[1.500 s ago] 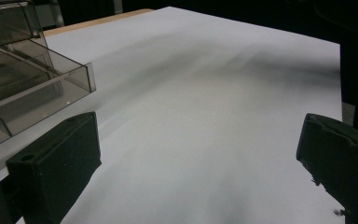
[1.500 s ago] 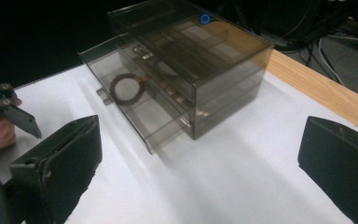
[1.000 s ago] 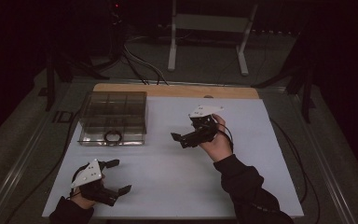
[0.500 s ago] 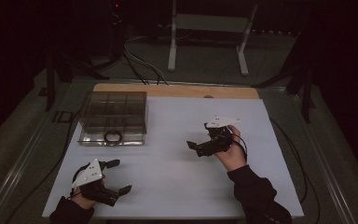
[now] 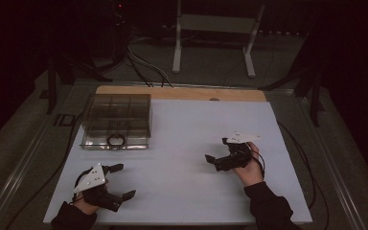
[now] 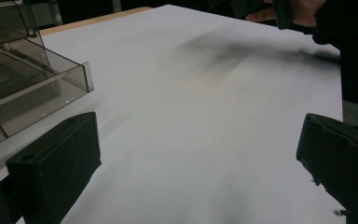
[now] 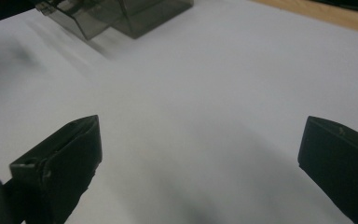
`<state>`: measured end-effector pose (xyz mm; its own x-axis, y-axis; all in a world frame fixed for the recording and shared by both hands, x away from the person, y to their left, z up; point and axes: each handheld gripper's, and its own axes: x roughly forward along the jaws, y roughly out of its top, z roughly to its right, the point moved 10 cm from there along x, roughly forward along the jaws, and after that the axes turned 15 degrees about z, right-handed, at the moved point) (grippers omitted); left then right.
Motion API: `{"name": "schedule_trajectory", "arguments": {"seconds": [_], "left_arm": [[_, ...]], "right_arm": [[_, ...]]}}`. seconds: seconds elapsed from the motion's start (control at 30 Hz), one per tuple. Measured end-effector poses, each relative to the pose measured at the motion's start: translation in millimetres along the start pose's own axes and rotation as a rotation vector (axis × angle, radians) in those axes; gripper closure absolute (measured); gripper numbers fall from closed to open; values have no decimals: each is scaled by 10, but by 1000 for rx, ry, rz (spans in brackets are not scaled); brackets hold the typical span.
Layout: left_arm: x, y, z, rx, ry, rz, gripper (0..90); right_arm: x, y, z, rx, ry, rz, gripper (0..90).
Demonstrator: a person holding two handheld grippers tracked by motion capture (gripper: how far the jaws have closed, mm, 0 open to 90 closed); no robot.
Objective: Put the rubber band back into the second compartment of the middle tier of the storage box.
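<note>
One clear smoky box (image 5: 116,121) with inner compartments stands at the far left of the white worktop (image 5: 187,143), a dark ring (image 5: 115,140) at its near wall. Wide bare surface lies between it and the two tools. The left tool (image 5: 120,181) sits near the front edge, the right tool (image 5: 214,160) right of centre; both gape wide, holding nothing.

Box: your compartment box (image 5: 116,120) sits on the tabletop (image 5: 187,139), far left.
Ring: lies in the box's near middle compartment (image 5: 116,140).
Left hand-held gripper (image 5: 123,181): near left, in front of the box.
Right hand-held gripper (image 5: 214,161): right of centre, well apart from the box.
</note>
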<state>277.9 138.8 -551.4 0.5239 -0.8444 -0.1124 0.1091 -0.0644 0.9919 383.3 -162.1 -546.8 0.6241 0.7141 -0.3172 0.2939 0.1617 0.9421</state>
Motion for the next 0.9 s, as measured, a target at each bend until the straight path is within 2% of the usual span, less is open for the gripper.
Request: {"name": "schedule_trajectory", "arguments": {"seconds": [0.3, 0.37, 0.67, 0.9], "left_arm": [[1, -1, -2, -1, 1, 0, 3], [1, -1, 3, 3, -1, -1, 4], [5, -6, 2, 0, -1, -3, 4], [7, -9, 4, 2, -1, -4, 3]], "right_arm": [[-217, -234, 104, 5, -42, -17, 0], [-272, -279, 125, 18, -51, -21, 0], [-548, -419, 230, 28, -106, -14, 0], [-748, -510, 283, 56, -142, -4, 0]]}}
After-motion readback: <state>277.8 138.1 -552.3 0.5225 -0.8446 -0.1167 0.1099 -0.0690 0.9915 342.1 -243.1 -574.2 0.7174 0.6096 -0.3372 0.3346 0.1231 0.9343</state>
